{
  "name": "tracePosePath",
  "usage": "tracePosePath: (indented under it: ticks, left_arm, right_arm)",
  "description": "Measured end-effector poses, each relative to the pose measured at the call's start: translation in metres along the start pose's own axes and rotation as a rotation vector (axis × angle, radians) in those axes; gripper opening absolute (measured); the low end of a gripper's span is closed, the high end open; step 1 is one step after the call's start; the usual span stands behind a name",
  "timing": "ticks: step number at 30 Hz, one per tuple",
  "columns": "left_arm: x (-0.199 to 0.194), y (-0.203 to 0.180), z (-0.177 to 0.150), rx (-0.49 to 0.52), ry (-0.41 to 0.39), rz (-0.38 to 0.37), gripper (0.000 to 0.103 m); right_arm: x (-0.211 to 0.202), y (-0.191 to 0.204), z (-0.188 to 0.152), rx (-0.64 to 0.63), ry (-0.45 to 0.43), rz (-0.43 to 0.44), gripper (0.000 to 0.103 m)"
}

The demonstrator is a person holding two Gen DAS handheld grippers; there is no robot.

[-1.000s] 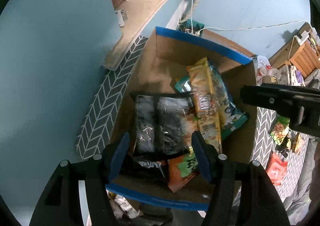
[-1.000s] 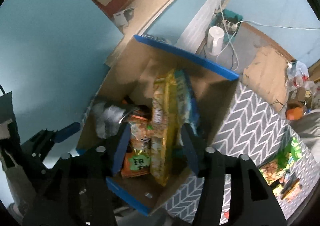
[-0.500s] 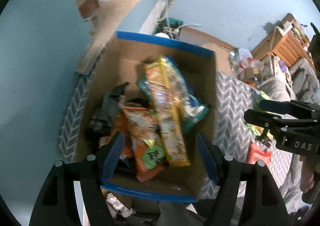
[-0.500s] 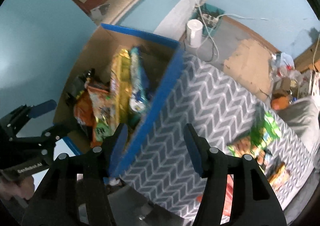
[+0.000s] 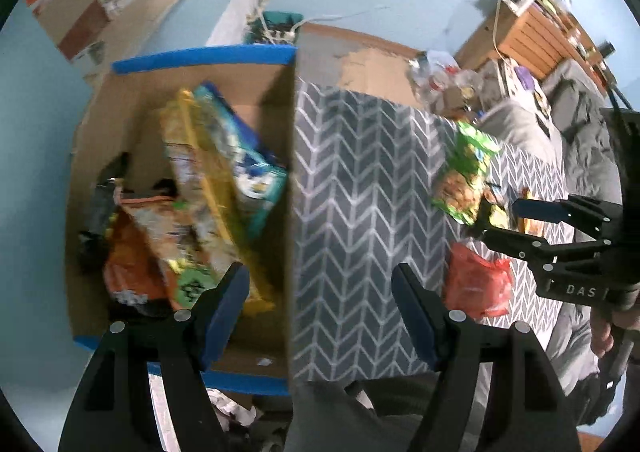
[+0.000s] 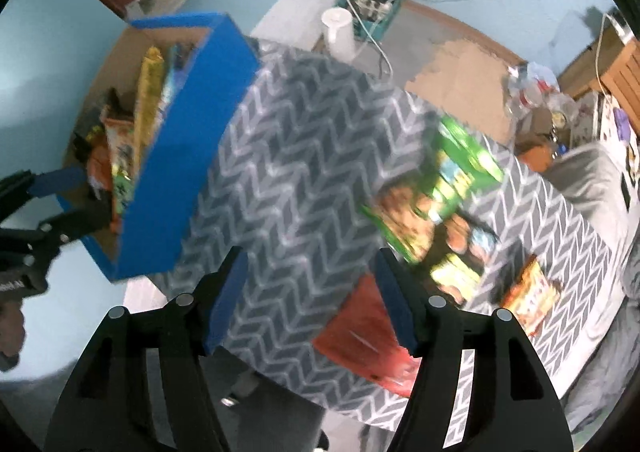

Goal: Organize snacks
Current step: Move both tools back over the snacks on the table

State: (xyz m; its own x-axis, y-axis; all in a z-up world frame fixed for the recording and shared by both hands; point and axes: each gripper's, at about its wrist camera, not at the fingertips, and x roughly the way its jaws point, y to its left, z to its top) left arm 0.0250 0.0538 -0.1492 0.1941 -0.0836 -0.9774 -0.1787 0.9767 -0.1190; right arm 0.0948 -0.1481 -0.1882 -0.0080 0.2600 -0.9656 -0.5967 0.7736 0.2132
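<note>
A blue-edged cardboard box [image 5: 200, 56] stands left of a chevron-cloth table [image 5: 352, 188] and holds several snack bags, with a yellow pack [image 5: 204, 172] on top. The box also shows in the right wrist view [image 6: 192, 156]. My left gripper [image 5: 320, 304] is open and empty, above the box's right wall. My right gripper [image 6: 310, 292] is open and empty over the table, near a red bag [image 6: 364, 344]. A green snack bag [image 6: 440, 184] and several small packs [image 6: 528, 292] lie on the table.
A shelf [image 5: 120, 4] with boxes runs along the blue wall at the upper left. A white cup [image 6: 340, 32], cables and flat cardboard [image 6: 460, 72] are on the floor behind the table. A wooden crate [image 5: 528, 36] stands at the far right.
Both grippers have swung right, away from the box interior toward the table. The black bag that lay between my left fingers now rests in the box.
</note>
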Motion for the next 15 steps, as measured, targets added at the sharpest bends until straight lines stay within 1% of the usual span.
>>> tracePosePath:
  ticks: [6, 12, 15]
  left_arm:
    - [0.022, -0.031, -0.007, 0.043, 0.049, -0.01, 0.075]
    - [0.046, -0.058, -0.009, 0.073, 0.083, -0.031, 0.075]
    - [0.06, -0.068, -0.011, 0.088, 0.104, -0.024, 0.075]
  right_arm:
    - [0.017, -0.04, -0.028, 0.003, 0.035, 0.01, 0.066]
    - [0.04, -0.068, -0.05, 0.026, 0.068, 0.067, 0.066]
    - [0.048, -0.075, -0.057, 0.037, 0.08, 0.091, 0.066]
